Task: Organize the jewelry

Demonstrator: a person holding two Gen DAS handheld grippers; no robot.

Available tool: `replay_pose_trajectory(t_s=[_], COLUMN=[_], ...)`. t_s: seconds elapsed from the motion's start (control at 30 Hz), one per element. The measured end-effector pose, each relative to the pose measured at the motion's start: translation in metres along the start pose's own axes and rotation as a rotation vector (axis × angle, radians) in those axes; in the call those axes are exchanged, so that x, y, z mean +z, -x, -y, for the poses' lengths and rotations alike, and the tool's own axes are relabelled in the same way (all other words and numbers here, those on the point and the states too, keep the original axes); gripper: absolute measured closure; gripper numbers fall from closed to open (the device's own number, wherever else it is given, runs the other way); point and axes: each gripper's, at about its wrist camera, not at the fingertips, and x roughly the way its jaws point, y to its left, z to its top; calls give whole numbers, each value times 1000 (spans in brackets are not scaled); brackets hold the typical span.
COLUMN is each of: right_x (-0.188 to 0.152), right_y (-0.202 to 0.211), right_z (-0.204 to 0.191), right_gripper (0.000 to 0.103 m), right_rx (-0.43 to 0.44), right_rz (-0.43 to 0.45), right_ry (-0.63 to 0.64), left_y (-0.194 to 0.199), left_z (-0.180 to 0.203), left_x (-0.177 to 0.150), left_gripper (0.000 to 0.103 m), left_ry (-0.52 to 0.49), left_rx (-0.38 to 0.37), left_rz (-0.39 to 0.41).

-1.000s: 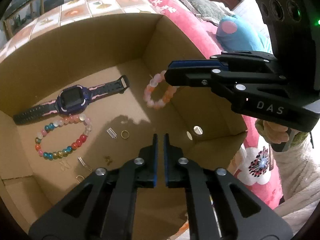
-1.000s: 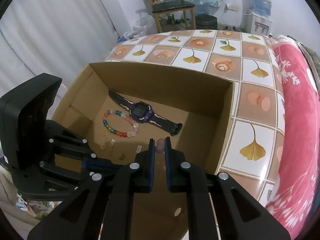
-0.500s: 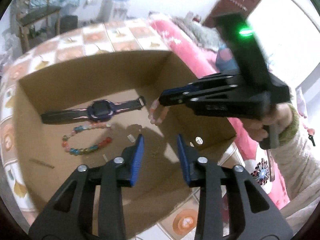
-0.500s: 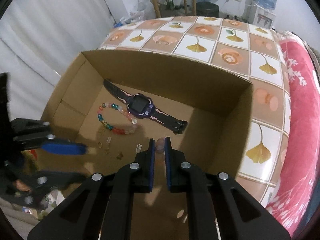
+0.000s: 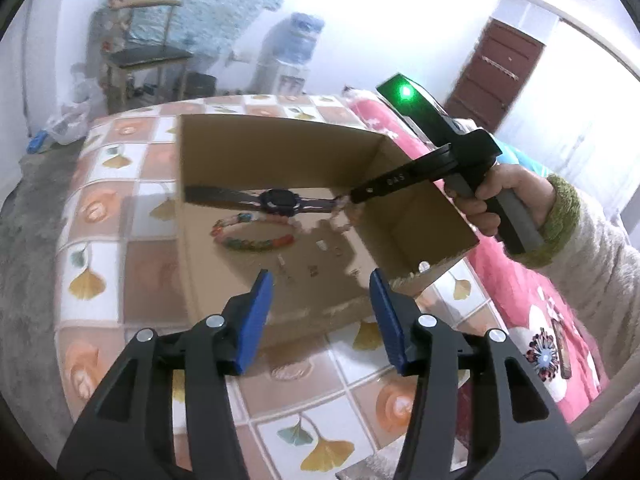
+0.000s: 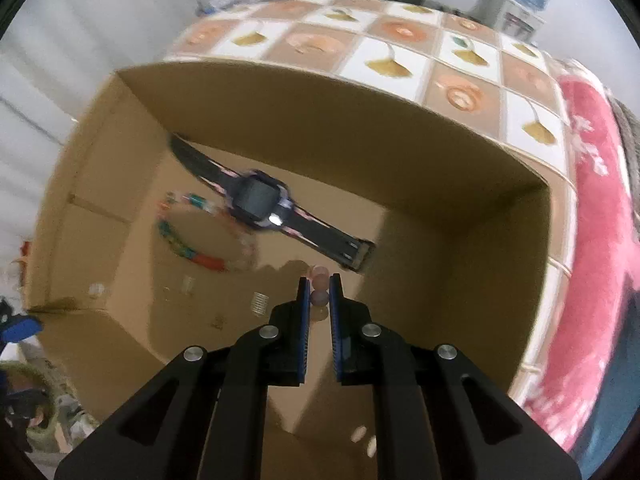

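the right gripper (image 6: pixel 319 294), black with blue pads, is closed on a pale pink round-bead bracelet (image 6: pixel 319 297) just above the floor of the open brown cardboard box (image 6: pixel 460 264), near the buckle end of the black and purple wristwatch (image 6: pixel 260 200). a multicoloured bead bracelet (image 6: pixel 188 246) lies beside the watch. the left gripper (image 5: pixel 320 312) hangs outside the box over the tiled flower-pattern cloth (image 5: pixel 100 240) — its jaws stand wide apart, holding nothing.

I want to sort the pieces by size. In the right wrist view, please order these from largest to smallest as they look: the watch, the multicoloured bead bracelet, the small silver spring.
1. watch, longest across the cardboard box floor.
2. multicoloured bead bracelet, a loop somewhat shorter than the watch; blur makes its outline unsure.
3. small silver spring, far the smallest, though nearest the camera.
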Motion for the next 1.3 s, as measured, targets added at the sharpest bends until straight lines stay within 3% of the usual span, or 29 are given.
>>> replay_pose_trajectory(t_s=[0.2, 0.27, 0.33, 0.5, 0.57, 0.67, 0.77, 1.03, 1.3], right_x=[-10, -13, -17, -50, -80, -121, -160, -220, -237], right_y=[2, 8, 20, 78, 105, 128, 133, 122, 123], right_z=[7, 8, 9, 6, 1, -12, -24, -36, -51], right_gripper=[92, 79, 74, 69, 55, 42, 33, 23, 12], right_rx=[-15, -10, -2, 79, 119, 112, 74, 29, -78], right_rz=[-52, -42, -4, 204, 326, 487, 578, 554, 572], right_ry=[-60, -76, -96, -169, -195, -233, -268, -344, -323], left_y=[23, 30, 35, 50, 55, 57, 56, 64, 55], left_z=[4, 3, 6, 14, 17, 20, 24, 38, 64], left_x=[-13, -15, -17, -20, -21, -20, -16, -18, -20], left_gripper=[41, 38, 35, 21, 18, 13, 12, 8, 9], left_ry=[-28, -21, -27, -56, -66, -73, -68, -18, -19], left_rx=[62, 54, 71, 125, 156, 219, 287, 440, 586], left_rz=[78, 88, 102, 152, 177, 197, 193, 224, 195])
